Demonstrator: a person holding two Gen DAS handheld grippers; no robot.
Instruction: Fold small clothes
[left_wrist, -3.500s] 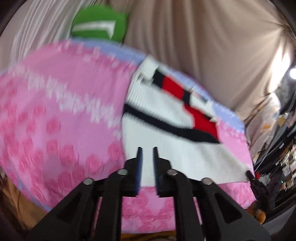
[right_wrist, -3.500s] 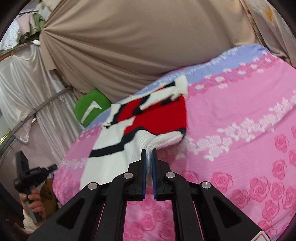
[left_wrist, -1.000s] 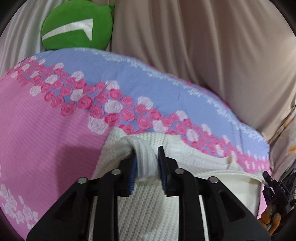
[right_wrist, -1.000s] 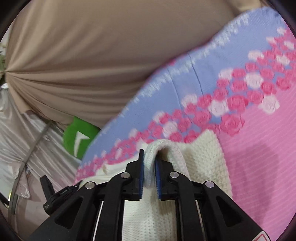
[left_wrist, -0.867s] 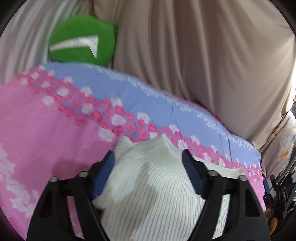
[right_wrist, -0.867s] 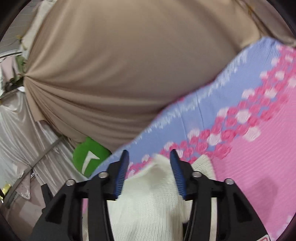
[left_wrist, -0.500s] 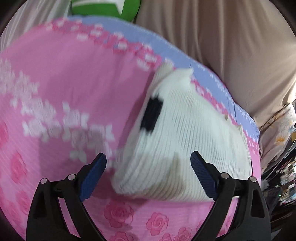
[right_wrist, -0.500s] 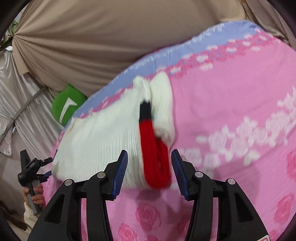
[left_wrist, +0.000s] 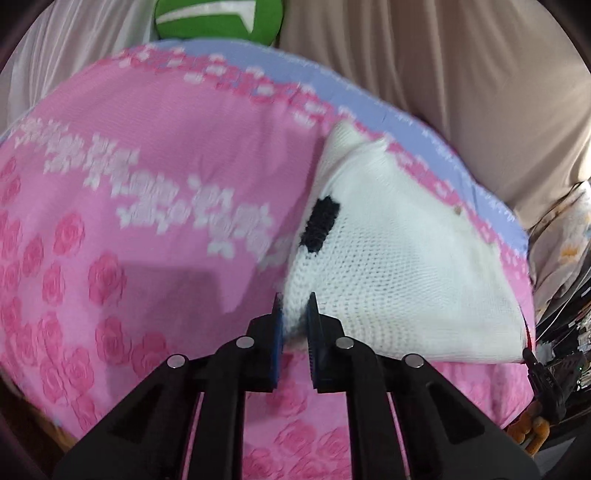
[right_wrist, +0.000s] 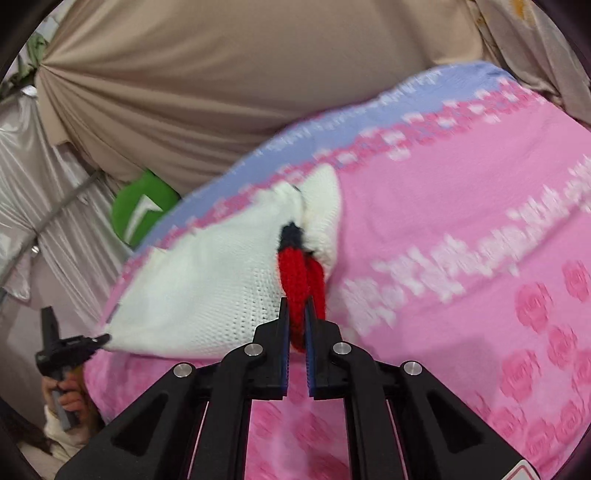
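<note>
I have the small white knitted sweater with red and black patches (left_wrist: 399, 266) lying folded on the pink rose-patterned bedspread with its lilac border (left_wrist: 147, 184), near the far edge below the beige draped curtain (left_wrist: 424, 55). My left gripper (left_wrist: 294, 314) is pinched on the near left corner of the fold, white knit bunched between its blue pads. My right gripper (right_wrist: 296, 317) is clamped on the red edge at the near right corner. I hold both near corners so the doubled layers stay aligned and taut between the claws. I judge the next fold needs both corners carried together, or the layers could slip apart.
</note>
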